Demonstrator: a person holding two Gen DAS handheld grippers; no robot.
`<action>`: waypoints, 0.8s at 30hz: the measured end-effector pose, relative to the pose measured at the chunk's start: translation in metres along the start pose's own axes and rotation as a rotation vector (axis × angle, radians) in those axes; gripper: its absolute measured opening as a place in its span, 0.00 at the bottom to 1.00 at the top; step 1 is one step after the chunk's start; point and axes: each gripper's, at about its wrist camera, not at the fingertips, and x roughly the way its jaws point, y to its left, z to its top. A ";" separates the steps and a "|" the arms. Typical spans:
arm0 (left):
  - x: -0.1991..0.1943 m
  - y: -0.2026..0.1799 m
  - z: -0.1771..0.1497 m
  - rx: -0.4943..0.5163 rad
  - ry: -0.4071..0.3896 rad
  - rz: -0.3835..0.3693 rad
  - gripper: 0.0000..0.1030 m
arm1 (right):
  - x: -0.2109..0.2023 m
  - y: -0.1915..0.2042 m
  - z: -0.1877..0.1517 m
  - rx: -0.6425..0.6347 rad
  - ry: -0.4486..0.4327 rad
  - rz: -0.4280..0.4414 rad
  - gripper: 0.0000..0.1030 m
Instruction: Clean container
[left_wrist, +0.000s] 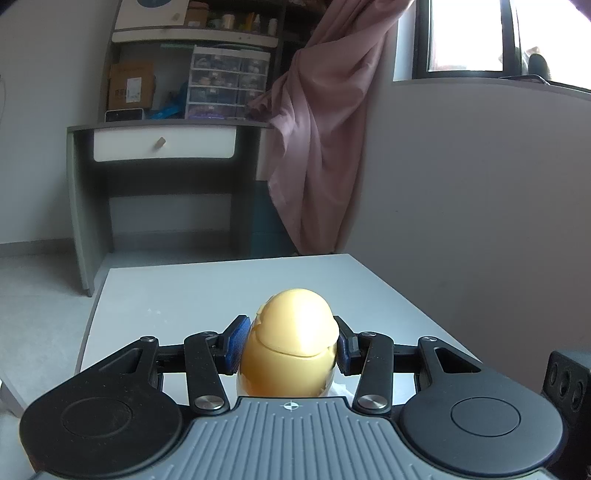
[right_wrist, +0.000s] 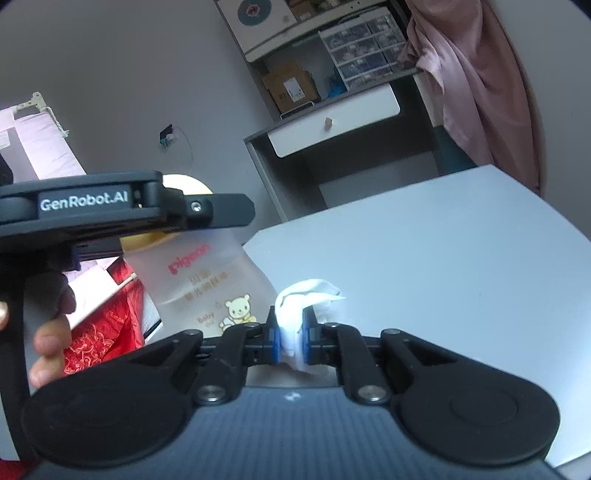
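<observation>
Left wrist view: left gripper (left_wrist: 290, 345) clamped on the yellow cap (left_wrist: 295, 334) of the bottle, blue pads (left_wrist: 240, 341) pressing both sides of the cap, so the jaws sit about a cap-width apart. Bottle is upright over the near end of the white table (left_wrist: 192, 295). Only the domed cap and its collar show here; the body is hidden below the gripper housing. A scrap of white tissue (left_wrist: 341, 389) peeks out just right of the cap base. Beyond the table's far edge: grey desk (left_wrist: 162, 147) with a white drawer, pink curtain (left_wrist: 325, 147) to the desk's right.

Right wrist view: right gripper (right_wrist: 290, 334) nearly closed, pinching a wad of the same tissue (right_wrist: 303, 299) between its blue pads; the wad bunches up above the fingers. The frosted bottle (right_wrist: 207, 280) (Pigeon baby oil print, bear graphic) stands tilted just left of the tissue, at the table's (right_wrist: 443, 258) left edge. Can't tell if tissue and bottle touch. The left gripper (right_wrist: 207, 212) comes in from the left over the bottle's top; the person's fingers (right_wrist: 48, 336) hold its handle. Red patterned cloth (right_wrist: 103, 325) lies left of the bottle, off the table.
</observation>
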 end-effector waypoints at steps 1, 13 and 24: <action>0.000 0.000 0.000 -0.001 0.001 0.000 0.45 | 0.001 -0.001 0.003 0.002 0.002 0.001 0.11; 0.000 0.002 0.002 -0.013 -0.005 0.001 0.45 | -0.020 0.004 0.036 0.040 -0.146 0.080 0.11; 0.001 0.003 0.001 -0.008 0.002 -0.006 0.45 | 0.003 -0.010 0.042 0.069 -0.114 0.058 0.11</action>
